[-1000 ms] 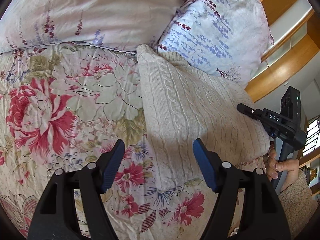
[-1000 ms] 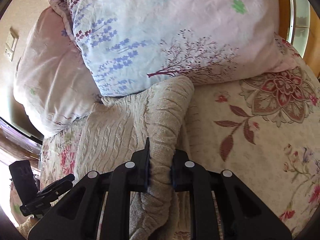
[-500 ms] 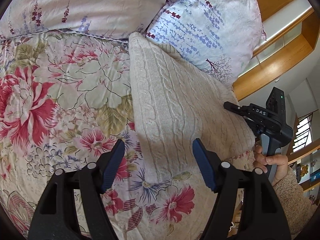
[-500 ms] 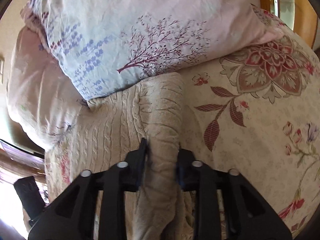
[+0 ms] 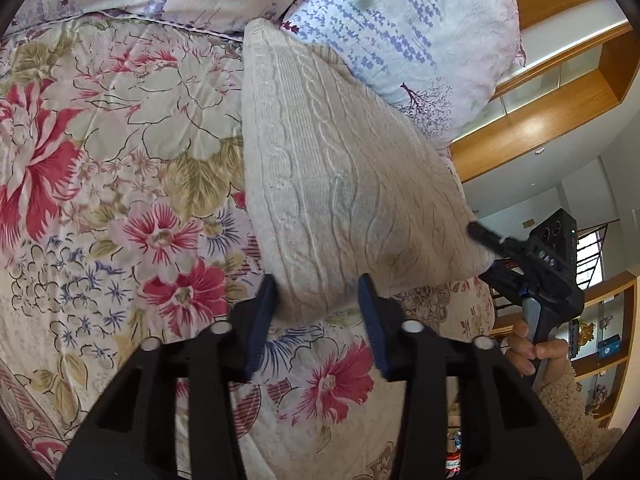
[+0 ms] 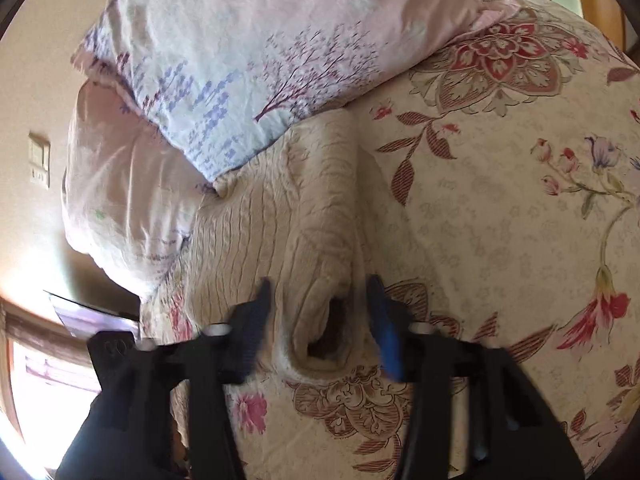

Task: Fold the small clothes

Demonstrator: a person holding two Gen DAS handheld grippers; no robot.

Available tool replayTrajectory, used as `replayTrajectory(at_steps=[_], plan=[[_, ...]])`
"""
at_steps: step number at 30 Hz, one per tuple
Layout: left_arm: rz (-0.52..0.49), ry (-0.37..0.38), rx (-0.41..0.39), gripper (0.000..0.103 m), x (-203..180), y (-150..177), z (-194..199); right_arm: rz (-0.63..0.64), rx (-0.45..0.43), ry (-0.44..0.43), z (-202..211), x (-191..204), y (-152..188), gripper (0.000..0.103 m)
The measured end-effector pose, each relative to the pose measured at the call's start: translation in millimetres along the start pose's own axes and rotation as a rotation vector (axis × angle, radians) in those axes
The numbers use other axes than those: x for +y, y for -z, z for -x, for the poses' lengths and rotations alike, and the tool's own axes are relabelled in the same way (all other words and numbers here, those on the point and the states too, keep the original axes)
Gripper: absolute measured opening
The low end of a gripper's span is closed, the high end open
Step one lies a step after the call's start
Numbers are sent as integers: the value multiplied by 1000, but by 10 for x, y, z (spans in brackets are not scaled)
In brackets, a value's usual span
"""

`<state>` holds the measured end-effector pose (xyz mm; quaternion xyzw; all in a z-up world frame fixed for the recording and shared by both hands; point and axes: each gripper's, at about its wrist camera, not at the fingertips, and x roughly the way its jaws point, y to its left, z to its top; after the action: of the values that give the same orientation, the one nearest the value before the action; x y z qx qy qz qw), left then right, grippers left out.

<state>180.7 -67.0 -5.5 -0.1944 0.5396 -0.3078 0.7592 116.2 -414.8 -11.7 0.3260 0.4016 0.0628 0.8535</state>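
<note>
Cream knit sweater [image 5: 344,184] lies partly folded; both the left gripper [image 5: 318,312] and right gripper [image 6: 320,312] are spread, straddling its near edge, final fold judged outstanding.

A cream cable-knit sweater [image 5: 340,184] lies folded into a long narrow shape on the flowered bedspread [image 5: 120,160], its far end against the lavender-print pillow [image 5: 400,28]. One sleeve [image 6: 320,220] lies along the right side, its open cuff [image 6: 324,344] facing the camera, though motion blur softens the view there.
</note>
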Motion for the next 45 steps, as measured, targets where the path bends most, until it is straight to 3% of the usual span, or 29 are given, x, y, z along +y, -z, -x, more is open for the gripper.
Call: replayTrajectory(at_steps=[3,7,14,21,24,25,27,28,29,32,37,39,40,41,43,45], plan=[[14,5,5,15,21,-29,-19,16,-46,-2,79,49,-14,12],[-45,35,-4,13,-33,-19,73,63,-126,-30,302,197,-75,10],[-115,30,25,12,74,18,146,112,-33,151,39,-13,129,10],[-124,18,21,13,114,51,117,147,-43,190,-24,-76,163,11],[-125,20,23,17,103,35,118,122,-20,156,12,-80,122,12],[-122,27,21,19,99,26,139,111,-13,141,29,-79,89,19],[-112,44,8,27,87,8,210,73,-32,112,145,-84,-19,43],[-106,57,-6,33,83,-14,248,53,-56,95,206,-95,-76,62],[-92,75,-28,44,92,-43,308,19,-83,68,257,-123,-163,71],[-29,109,-101,55,144,-191,440,-116,-111,-14,226,-236,-466,71],[37,18,-123,60,167,-514,352,-226,-51,-18,-184,-282,-848,70],[59,3,-117,60,162,-617,282,-219,-13,7,-349,-239,-898,64],[63,-2,-113,60,154,-650,248,-210,5,-5,-433,-200,-916,52],[60,-13,-108,60,133,-682,207,-195,11,-19,-470,-164,-918,28],[47,-30,-95,60,95,-711,150,-121,-33,-5,-449,-24,-936,14],[34,-36,-86,60,61,-724,105,-64,-87,17,-379,90,-965,10]])
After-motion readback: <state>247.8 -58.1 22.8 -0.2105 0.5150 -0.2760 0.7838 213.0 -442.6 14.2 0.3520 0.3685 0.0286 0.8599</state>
